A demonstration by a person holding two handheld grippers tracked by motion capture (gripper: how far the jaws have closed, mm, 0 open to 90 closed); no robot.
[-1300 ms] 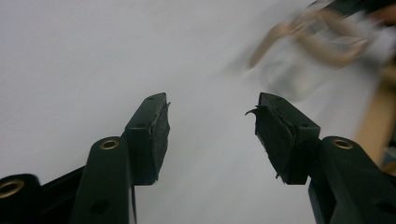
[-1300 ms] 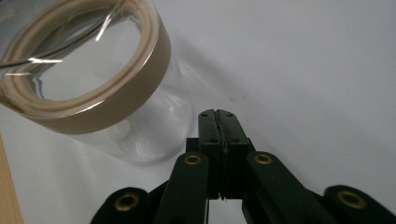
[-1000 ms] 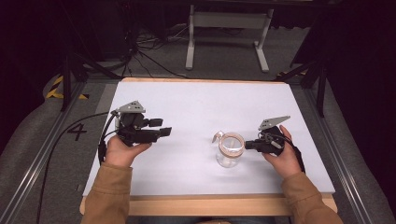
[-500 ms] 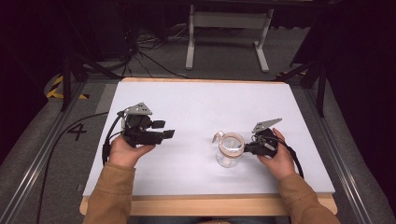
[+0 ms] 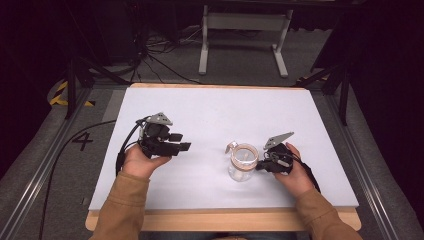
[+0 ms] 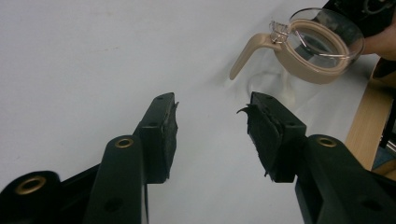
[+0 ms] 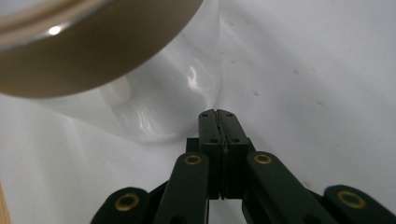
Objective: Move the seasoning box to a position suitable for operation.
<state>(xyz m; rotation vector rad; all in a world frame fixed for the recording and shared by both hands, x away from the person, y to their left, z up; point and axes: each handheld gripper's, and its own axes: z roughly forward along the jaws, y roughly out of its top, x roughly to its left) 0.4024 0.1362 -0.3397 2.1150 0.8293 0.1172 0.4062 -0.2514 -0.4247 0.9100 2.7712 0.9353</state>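
A small clear glass carafe (image 5: 241,162) with a tan collar and tan handle stands upright on the white table (image 5: 215,115), right of centre. In the left gripper view the carafe (image 6: 312,51) sits beyond the jaws, handle toward the camera. My right gripper (image 5: 261,167) is shut with nothing between its jaws, its tips right beside the carafe's glass wall (image 7: 154,102); whether they touch is unclear. The shut tips (image 7: 218,114) show in the right gripper view. My left gripper (image 5: 181,141) is open and empty, held left of the carafe and pointing toward it, jaws wide apart (image 6: 210,123).
A wooden strip (image 5: 220,220) runs along the table's near edge. Black cable (image 5: 60,155) trails off the left side. A metal stand (image 5: 245,35) and floor cables lie beyond the far edge. Rails (image 5: 30,185) flank the table.
My right gripper has shifted a little lower and leftward, closer against the carafe's side. The left gripper has drifted slightly toward the near edge. The carafe has stayed put.
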